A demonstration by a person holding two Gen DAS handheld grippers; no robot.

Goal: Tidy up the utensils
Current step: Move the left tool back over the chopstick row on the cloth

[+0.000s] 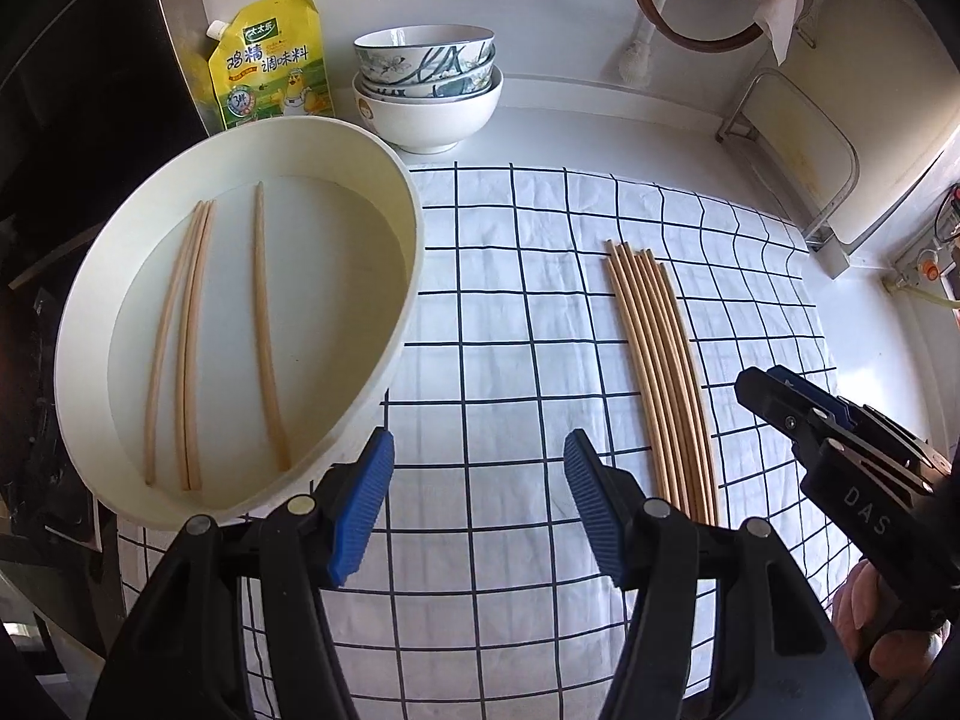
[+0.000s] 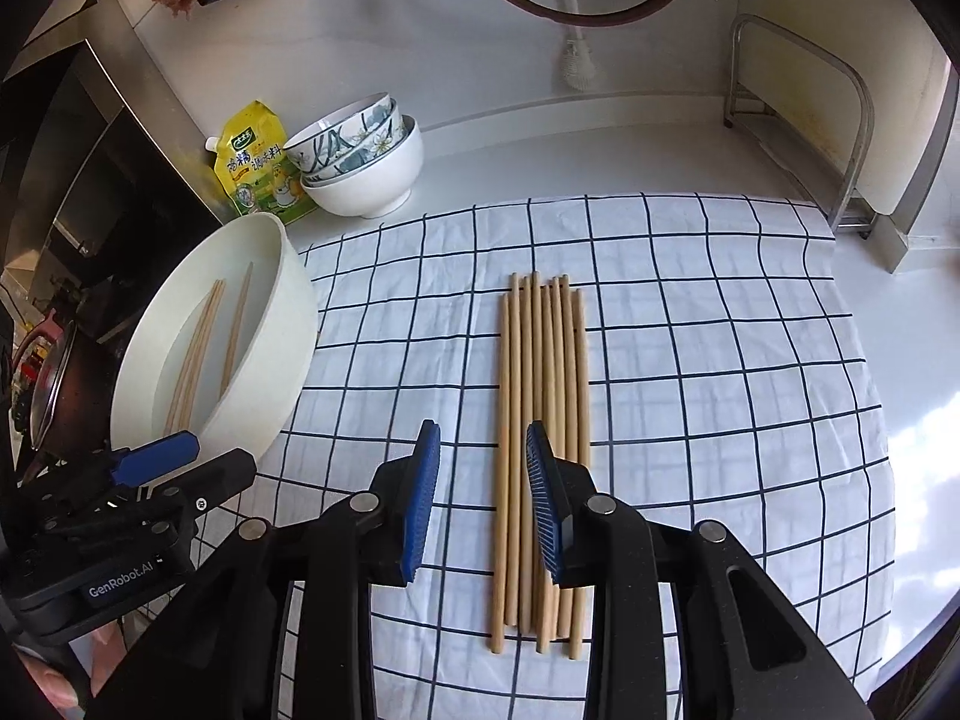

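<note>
Right wrist view: your right tool (image 2: pixel 483 498) is hovering half-open, empty, over the chopsticks (image 2: pixel 540 450) mid-frame; they're light, stiff, roll-prone—pinch one mid-length.

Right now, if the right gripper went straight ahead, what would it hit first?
Probably the row of pale wooden chopsticks on the checked cloth; the open right gripper sits directly over them, though height is unclear.

The yellow pouch (image 1: pixel 271 60) reads "鸡精调味料"; the left gripper (image 2: pixel 138 540) body reads "GenRobot.AI"; the right gripper (image 1: pixel 852 450) shows "DAS".
</note>
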